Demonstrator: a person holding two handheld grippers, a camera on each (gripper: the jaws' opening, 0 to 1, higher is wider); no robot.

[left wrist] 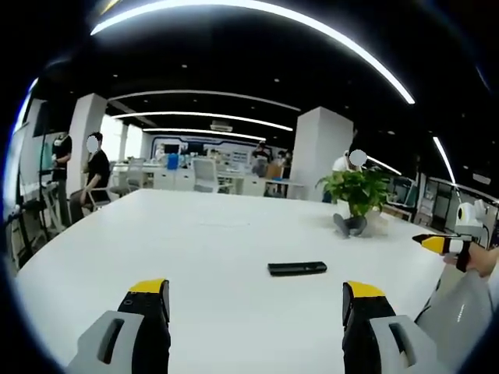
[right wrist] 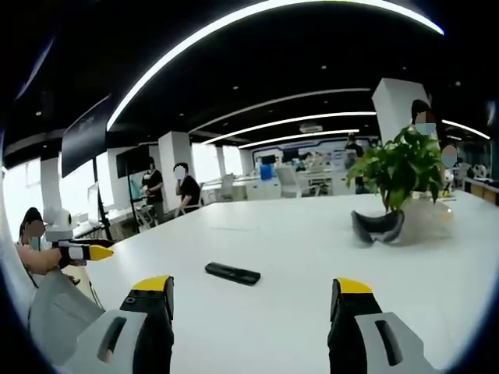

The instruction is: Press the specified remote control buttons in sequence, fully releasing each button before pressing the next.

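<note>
Black remote [left wrist: 297,268] lies mid-frame on white table [left wrist: 210,249], potted plant [left wrist: 357,191] upper right. Left gripper [left wrist: 257,300] & right gripper [right wrist: 251,296]: jaws apart, nothing between.

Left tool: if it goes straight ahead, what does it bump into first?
Probably the remote. It lies flat on the table ahead of the open left tool, slightly to the right of centre. Depth is hard to judge, so the tool could pass just above it.
</note>
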